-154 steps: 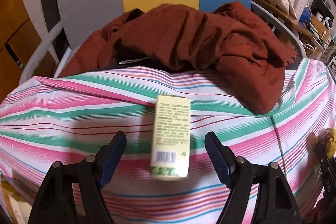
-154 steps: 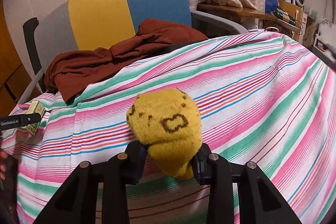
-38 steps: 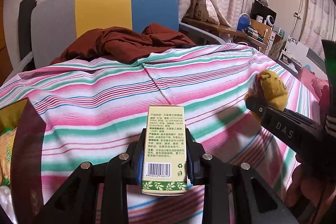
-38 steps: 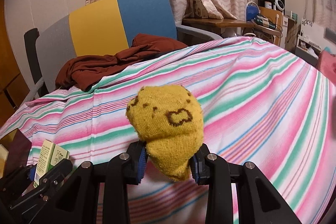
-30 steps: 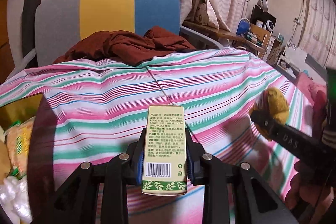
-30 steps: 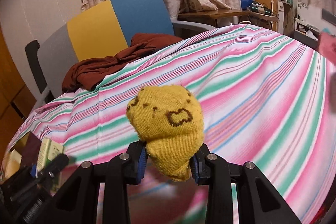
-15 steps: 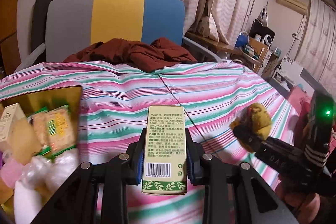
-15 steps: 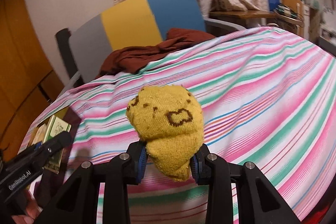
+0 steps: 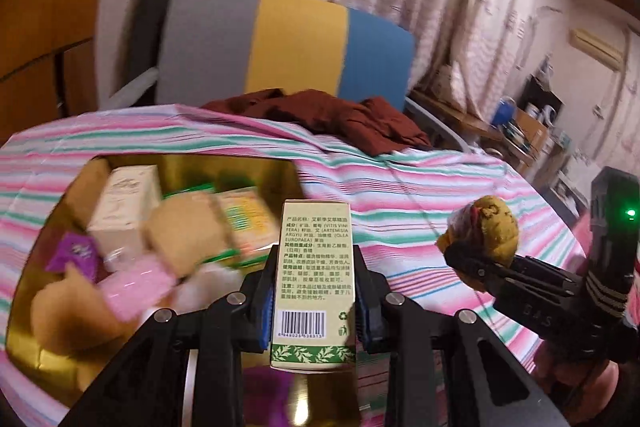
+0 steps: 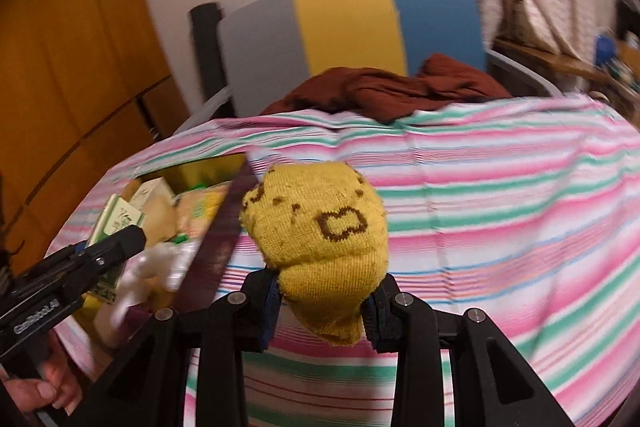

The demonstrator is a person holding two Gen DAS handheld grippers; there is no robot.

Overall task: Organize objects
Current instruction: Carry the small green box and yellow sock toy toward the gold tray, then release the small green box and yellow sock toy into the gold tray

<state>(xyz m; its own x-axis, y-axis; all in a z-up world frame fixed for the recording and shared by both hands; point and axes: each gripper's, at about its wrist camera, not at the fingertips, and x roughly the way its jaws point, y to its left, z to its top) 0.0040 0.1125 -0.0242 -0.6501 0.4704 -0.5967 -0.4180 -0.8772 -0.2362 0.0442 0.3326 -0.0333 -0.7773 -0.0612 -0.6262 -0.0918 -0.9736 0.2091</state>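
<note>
Both things are lifted and carried toward the gold box (image 9: 192, 163) on the striped surface (image 9: 400, 195). The left gripper (image 9: 315, 297) has its fingers closed on the green carton (image 9: 315, 283), the right gripper (image 10: 320, 301) on the yellow sock (image 10: 320, 227). Next, I judge, comes lowering and releasing inside the box (already rather full). Only the left view shows its contents clearly

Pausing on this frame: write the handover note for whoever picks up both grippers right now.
Left gripper: shut on the green-and-cream carton, held upright at the near edge of the gold box.
Right gripper: shut on the yellow knitted sock ball, above the striped cloth.
Done: both items picked up; the box already holds cartons and packets.
Left: probably drop carton, then sock ball, into the box.
</note>
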